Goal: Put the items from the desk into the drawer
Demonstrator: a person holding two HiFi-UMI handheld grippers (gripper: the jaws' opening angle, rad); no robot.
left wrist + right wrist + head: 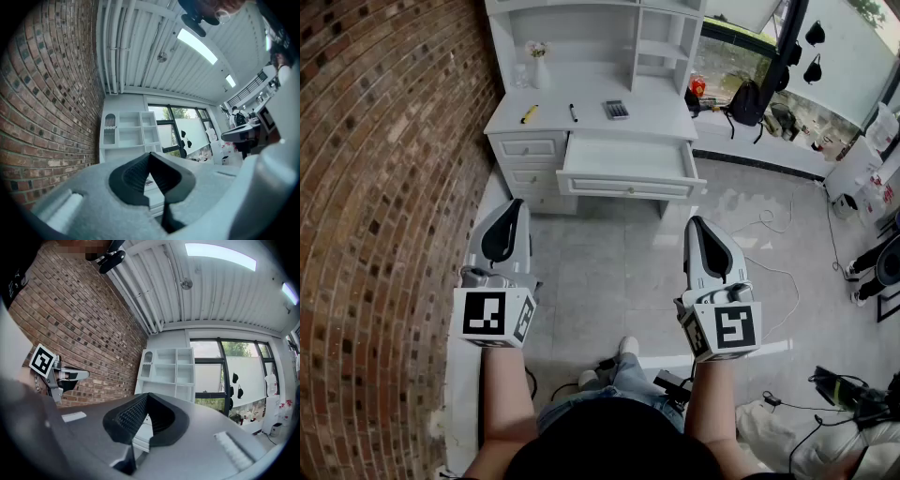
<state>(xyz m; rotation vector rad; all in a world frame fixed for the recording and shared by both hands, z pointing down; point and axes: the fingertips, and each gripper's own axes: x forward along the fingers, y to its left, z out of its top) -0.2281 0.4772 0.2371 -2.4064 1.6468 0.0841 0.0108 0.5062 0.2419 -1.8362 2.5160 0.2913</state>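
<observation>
The left gripper [512,208] and the right gripper [697,227] are both closed tight and hold nothing. Far ahead, a small yellow marker [529,114], a thin black pen [573,112] and a flat grey calculator [616,110] lie on the white wooden desk [661,120]. The desk's white drawer [628,161] is open.

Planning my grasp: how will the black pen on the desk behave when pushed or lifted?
The black pen looks slim and rounded, so a sideways nudge would probably roll it. It is likely stiff and light. Lying flat on the smooth white desk, it may skid.
</observation>
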